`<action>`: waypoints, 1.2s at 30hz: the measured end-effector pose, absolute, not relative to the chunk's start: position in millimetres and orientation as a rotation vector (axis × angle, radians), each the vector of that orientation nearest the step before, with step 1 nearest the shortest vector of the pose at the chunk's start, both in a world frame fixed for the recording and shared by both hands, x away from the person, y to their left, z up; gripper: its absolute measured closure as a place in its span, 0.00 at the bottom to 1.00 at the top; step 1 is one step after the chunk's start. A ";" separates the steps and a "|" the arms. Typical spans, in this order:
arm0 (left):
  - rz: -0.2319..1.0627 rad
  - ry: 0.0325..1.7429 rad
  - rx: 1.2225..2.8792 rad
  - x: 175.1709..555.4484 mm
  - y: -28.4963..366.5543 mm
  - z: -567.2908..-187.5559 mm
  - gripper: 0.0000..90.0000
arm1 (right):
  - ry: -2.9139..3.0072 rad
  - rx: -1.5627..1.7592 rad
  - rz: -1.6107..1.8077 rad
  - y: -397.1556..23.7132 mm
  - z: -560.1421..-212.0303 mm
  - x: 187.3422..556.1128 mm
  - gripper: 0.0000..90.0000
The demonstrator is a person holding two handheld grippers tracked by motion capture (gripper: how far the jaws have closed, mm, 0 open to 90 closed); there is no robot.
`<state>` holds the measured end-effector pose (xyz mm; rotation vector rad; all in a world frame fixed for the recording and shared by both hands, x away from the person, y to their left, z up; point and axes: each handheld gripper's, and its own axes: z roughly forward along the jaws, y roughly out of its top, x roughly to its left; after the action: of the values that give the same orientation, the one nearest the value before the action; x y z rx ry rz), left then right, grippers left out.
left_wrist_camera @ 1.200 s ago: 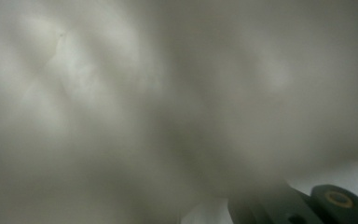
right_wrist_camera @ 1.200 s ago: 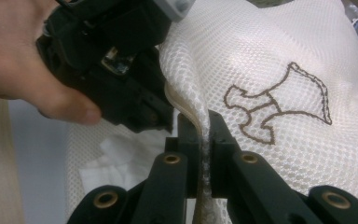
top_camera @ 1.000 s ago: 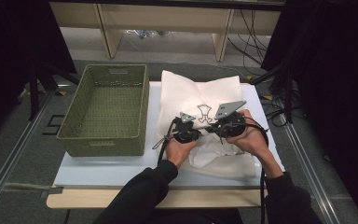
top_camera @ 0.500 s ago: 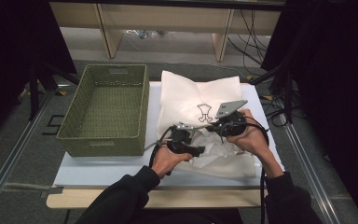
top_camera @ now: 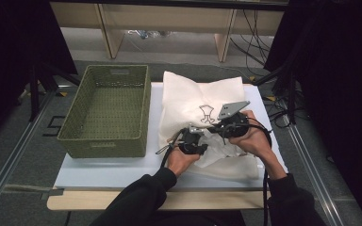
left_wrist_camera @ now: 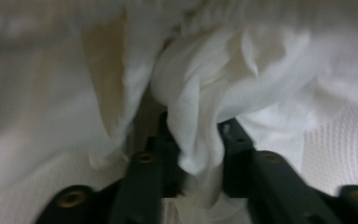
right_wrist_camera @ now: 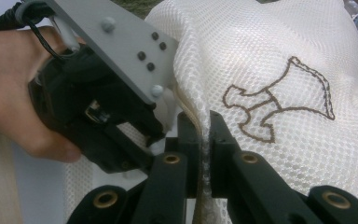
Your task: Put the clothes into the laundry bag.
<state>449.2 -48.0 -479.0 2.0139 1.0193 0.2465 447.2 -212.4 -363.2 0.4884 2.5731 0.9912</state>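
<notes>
Left claw [left_wrist_camera: 193, 149] lower, jaws just closing on white cloth [left_wrist_camera: 200, 107]

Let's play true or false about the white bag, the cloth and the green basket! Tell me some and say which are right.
1. The green basket has nothing in it. True.
2. The right gripper pinches the edge of the mesh bag. True.
3. The mesh bag lies inside the basket. False: it lies on the table, beside the basket.
4. The left gripper has white cloth between its jaws. True.
5. The bag's outline picture is red. False: it is dark brown.
</notes>
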 end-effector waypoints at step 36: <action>0.387 0.959 2.068 378.9 36.5 -437.3 0.44 | 2.629 0.488 0.953 -208.4 -371.6 446.4 0.97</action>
<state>378.9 36.5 -437.3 2.0681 0.9592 0.3868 446.4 -208.4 -371.6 0.4881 2.6290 0.9532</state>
